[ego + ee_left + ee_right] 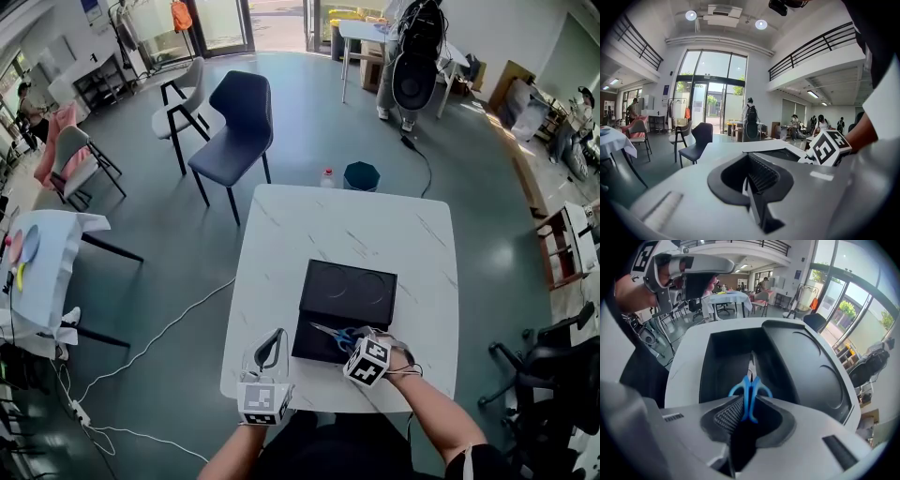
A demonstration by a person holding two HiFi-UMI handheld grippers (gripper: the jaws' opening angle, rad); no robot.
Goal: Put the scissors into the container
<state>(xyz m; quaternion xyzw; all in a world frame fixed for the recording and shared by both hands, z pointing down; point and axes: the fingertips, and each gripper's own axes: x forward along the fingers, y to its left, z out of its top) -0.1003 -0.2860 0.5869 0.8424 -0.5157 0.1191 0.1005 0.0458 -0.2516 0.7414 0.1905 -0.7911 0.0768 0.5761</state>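
On the white marble desk (375,234), the right hand-held gripper (747,414) pinches the blue scissors (750,391) by their handles over the black container (349,286), while the left hand-held gripper (752,182) sits pressed together and empty; so narrow a grip could let the blades swing and catch the rim.

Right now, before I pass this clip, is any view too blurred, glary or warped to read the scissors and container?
Head view: heavy fisheye bows the table edges, light even. Left gripper view: glass front very bright, left claw soft up close. Right gripper view: scissors sharp in the right claw, container interior dark.
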